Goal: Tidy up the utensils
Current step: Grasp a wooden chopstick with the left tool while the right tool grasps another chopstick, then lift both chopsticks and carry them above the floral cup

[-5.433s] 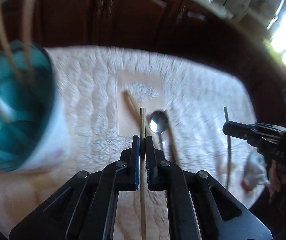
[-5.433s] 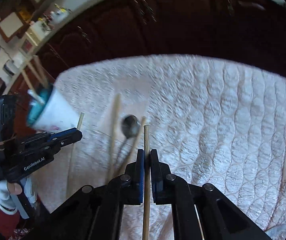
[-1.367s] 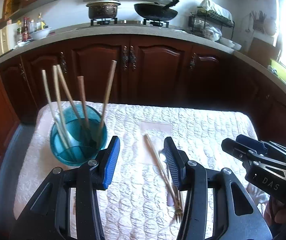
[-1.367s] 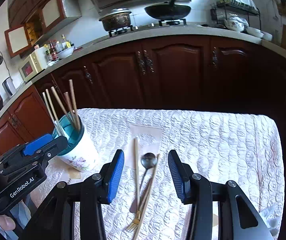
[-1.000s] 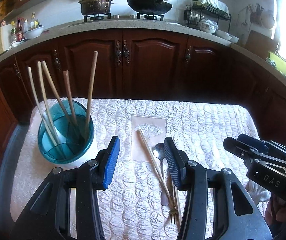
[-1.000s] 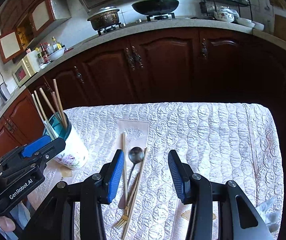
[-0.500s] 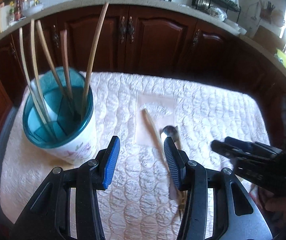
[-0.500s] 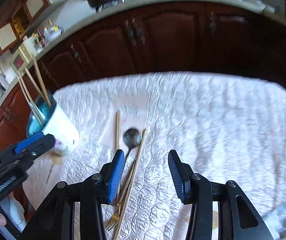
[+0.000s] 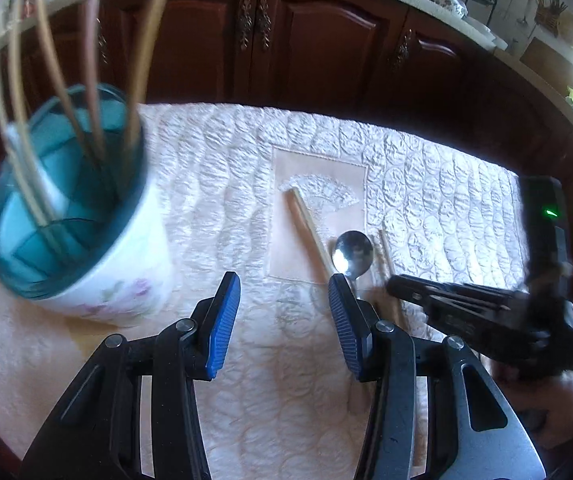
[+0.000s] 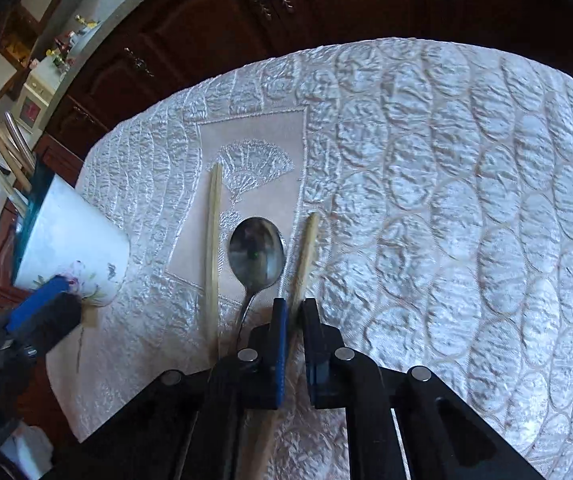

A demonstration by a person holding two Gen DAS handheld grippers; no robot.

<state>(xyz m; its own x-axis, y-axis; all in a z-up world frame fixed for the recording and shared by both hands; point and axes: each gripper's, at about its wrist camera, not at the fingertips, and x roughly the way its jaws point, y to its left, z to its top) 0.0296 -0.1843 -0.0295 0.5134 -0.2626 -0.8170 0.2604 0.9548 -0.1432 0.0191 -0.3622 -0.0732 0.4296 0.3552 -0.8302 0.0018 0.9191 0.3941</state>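
Observation:
A white cup with a teal inside (image 9: 86, 240) stands at the left of the quilted table and holds several wooden chopsticks (image 9: 86, 92). A metal spoon (image 10: 257, 256) lies flat between two loose chopsticks. My right gripper (image 10: 292, 312) is shut on the right-hand chopstick (image 10: 305, 248), low on the cloth. The left-hand chopstick (image 10: 212, 240) lies free. My left gripper (image 9: 284, 296) is open and empty, above the cloth just right of the cup (image 10: 66, 240). In the left wrist view the spoon (image 9: 353, 254) sits just beyond its right finger.
A beige embroidered patch (image 10: 258, 148) lies under the utensils' far ends. Dark wooden cabinets (image 9: 286, 40) run behind the table's far edge. The quilted cloth (image 10: 466, 200) stretches to the right. The right gripper's body (image 9: 486, 320) crosses the left wrist view at the right.
Both grippers have dropped toward the table. My right gripper went from open to shut on the right-hand chopstick. The left gripper stays open and has come closer to the cup.

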